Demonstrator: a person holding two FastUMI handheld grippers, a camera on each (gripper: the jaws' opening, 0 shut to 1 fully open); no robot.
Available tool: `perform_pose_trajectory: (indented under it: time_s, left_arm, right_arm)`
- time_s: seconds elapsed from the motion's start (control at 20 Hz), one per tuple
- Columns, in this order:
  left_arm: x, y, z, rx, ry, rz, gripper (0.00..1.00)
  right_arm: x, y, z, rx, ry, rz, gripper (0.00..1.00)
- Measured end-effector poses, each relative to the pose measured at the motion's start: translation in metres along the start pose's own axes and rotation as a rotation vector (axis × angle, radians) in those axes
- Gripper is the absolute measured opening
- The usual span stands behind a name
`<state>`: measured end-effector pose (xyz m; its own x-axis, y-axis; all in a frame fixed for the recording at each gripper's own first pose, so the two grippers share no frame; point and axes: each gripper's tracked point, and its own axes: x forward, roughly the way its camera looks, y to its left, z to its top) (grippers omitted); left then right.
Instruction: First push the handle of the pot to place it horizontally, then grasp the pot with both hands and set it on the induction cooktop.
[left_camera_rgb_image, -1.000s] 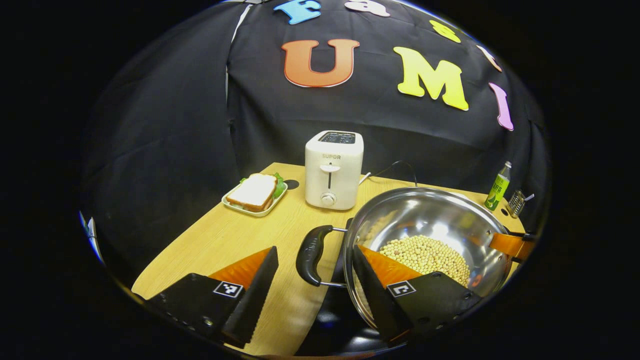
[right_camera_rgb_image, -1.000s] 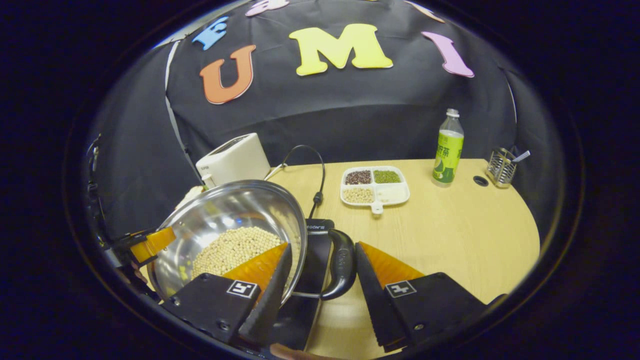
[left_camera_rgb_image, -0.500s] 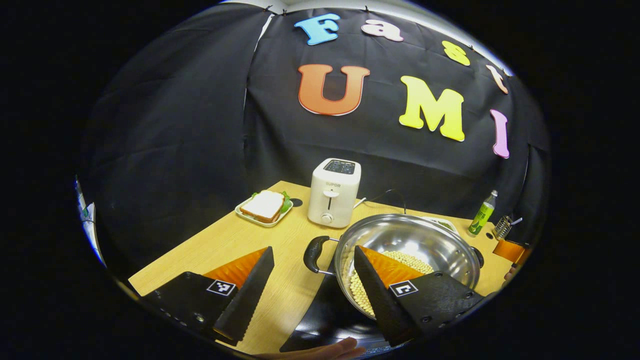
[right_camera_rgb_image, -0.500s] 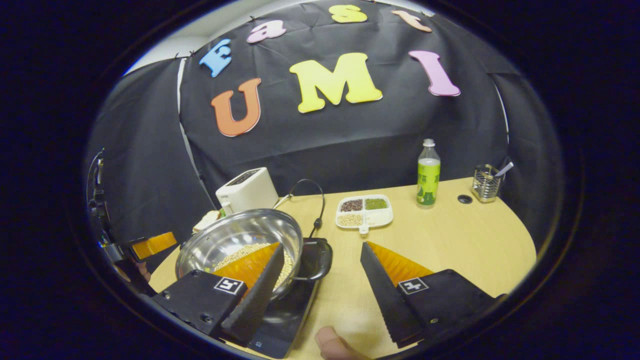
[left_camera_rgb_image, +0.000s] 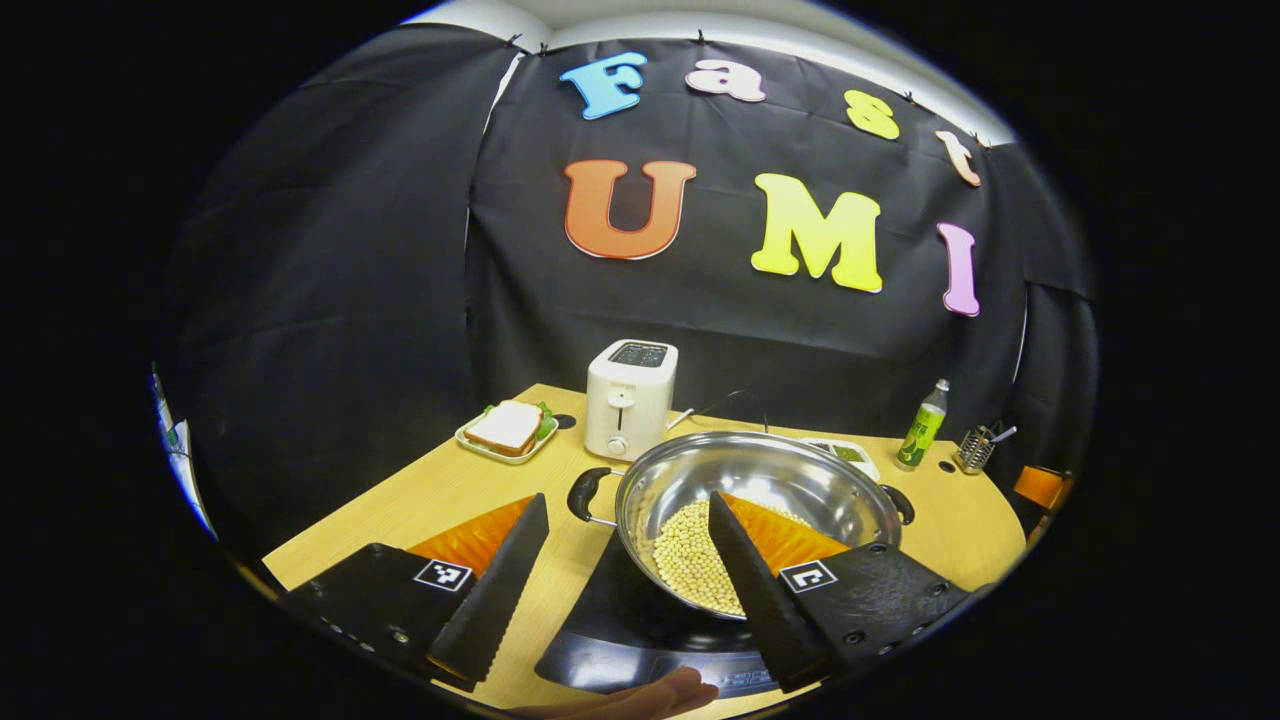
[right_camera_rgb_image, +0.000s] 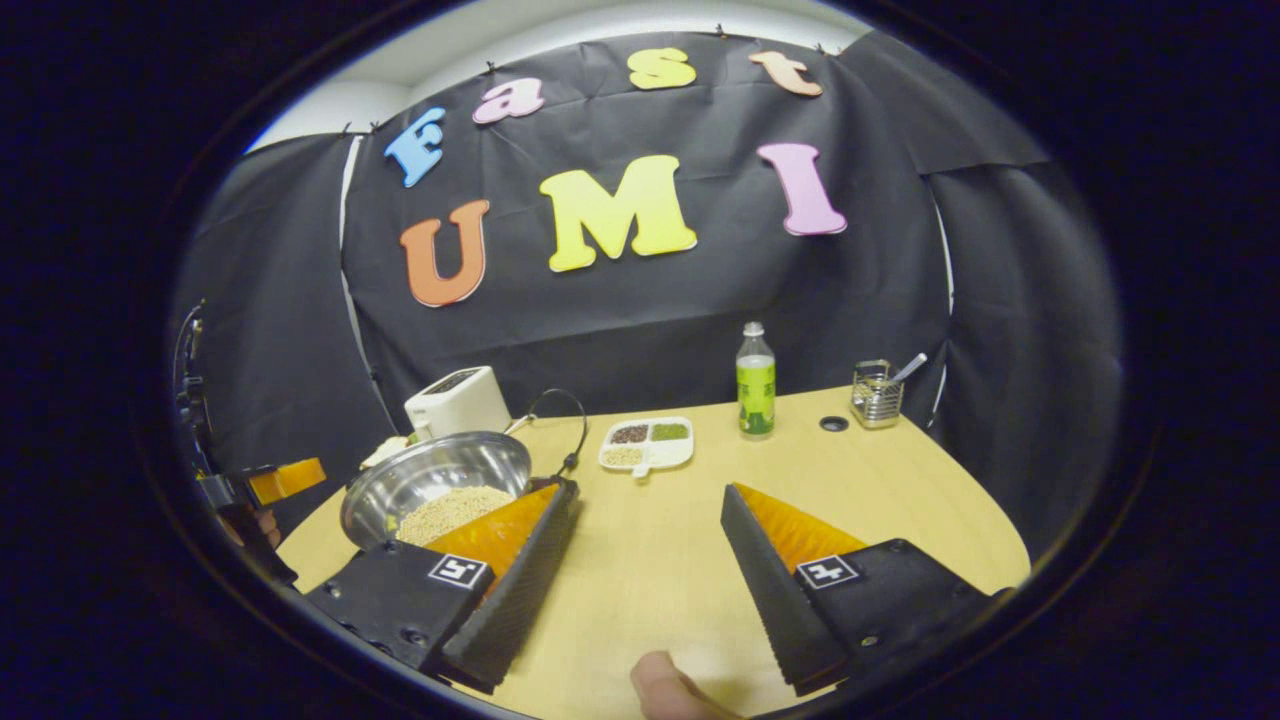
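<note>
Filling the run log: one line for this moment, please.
stage: after placement | pot: on induction cooktop, holds beans | left gripper: open, off pot | right gripper: open, over table

Nothing legible: the toaster (left_camera_rgb_image: 629, 398) and bottle (right_camera_rgb_image: 756, 381) carry markings too small to read.

One pot (left_camera_rgb_image: 760, 480) of beans, one induction cooktop (left_camera_rgb_image: 620, 630), one toaster (left_camera_rgb_image: 628, 398), one sandwich plate (left_camera_rgb_image: 505, 432), one divided tray (right_camera_rgb_image: 647, 445), one bottle (right_camera_rgb_image: 756, 382), one wire holder (right_camera_rgb_image: 876, 394), two grippers, left gripper (left_camera_rgb_image: 625, 590), right gripper (right_camera_rgb_image: 648, 585)
</note>
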<state>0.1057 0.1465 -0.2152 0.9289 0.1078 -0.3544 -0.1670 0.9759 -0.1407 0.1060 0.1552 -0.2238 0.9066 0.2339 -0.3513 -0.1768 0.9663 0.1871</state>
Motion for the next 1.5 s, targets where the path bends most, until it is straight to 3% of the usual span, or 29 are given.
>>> perform_pose_trajectory:
  time_s: [0.45,0.85,1.0,1.05,1.5]
  left_arm:
    - [-0.069,-0.051,0.030,0.001,-0.137,-0.086,0.96]
    - [-0.148,-0.100,0.051,0.081,-0.231,-0.175,0.95]
    - [-0.169,-0.110,0.055,0.128,-0.245,-0.185,0.95]
    - [-0.177,-0.114,0.056,0.138,-0.255,-0.186,0.95]
    - [-0.213,-0.137,0.063,0.204,-0.342,-0.183,0.95]
  right_arm:
    - [-0.067,-0.059,0.029,0.014,-0.111,-0.068,0.98]
    - [-0.138,-0.092,0.064,0.000,-0.236,-0.120,0.96]
    - [-0.165,-0.094,0.076,-0.026,-0.277,-0.125,1.00]
    - [-0.173,-0.094,0.080,-0.039,-0.291,-0.125,0.96]
    - [-0.224,-0.087,0.090,-0.116,-0.401,-0.058,0.96]
